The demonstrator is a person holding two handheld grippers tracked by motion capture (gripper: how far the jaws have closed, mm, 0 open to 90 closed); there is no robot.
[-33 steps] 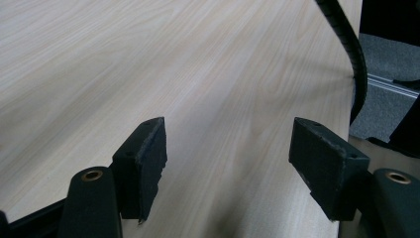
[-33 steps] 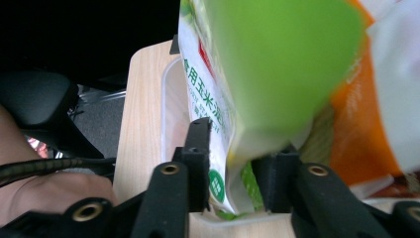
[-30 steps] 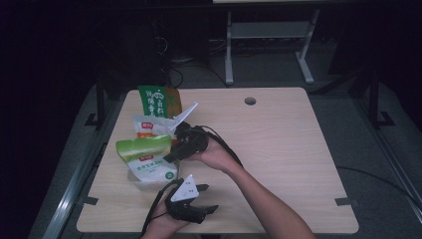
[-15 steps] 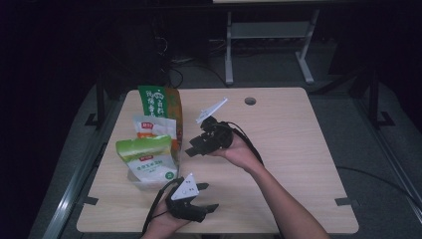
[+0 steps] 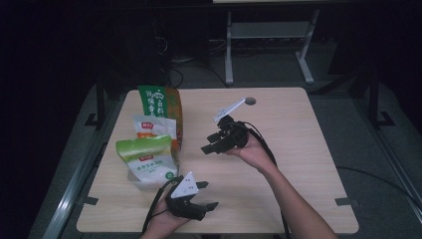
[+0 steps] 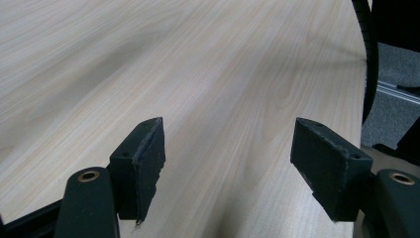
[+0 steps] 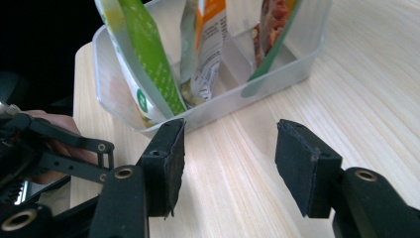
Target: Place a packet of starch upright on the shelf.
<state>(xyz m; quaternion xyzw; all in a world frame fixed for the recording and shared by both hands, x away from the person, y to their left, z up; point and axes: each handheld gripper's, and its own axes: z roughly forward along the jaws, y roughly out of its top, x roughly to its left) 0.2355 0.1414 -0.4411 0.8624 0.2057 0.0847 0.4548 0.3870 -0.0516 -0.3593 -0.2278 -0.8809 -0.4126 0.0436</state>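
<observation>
A clear plastic bin [image 5: 141,183] stands at the table's left with three bags upright in it: a green-and-white bag [image 5: 147,157] in front, a white-and-orange bag [image 5: 152,128] in the middle, and a green-and-orange bag [image 5: 159,99] at the back. My right gripper [image 5: 206,148] hovers mid-table, pointing left at the bin and apart from it. Its jaws have just been opening and nothing is between them. In the right gripper view the right gripper [image 7: 230,158] frames the bin's wall [image 7: 218,106] and the green-and-white bag [image 7: 143,54]. My left gripper [image 5: 209,195] rests open near the front edge over bare wood [image 6: 228,158].
The wooden table [image 5: 298,164] has a round cable hole [image 5: 250,101] at its back. A metal stand [image 5: 268,35] is on the floor behind the table. Black cables trail from both grippers toward the front edge. The left hand and its gripper [image 7: 59,153] lie near the bin's front corner.
My right gripper has moved right, away from the bags to the middle of the table, and its jaws have spread apart. The left gripper has stayed put.
</observation>
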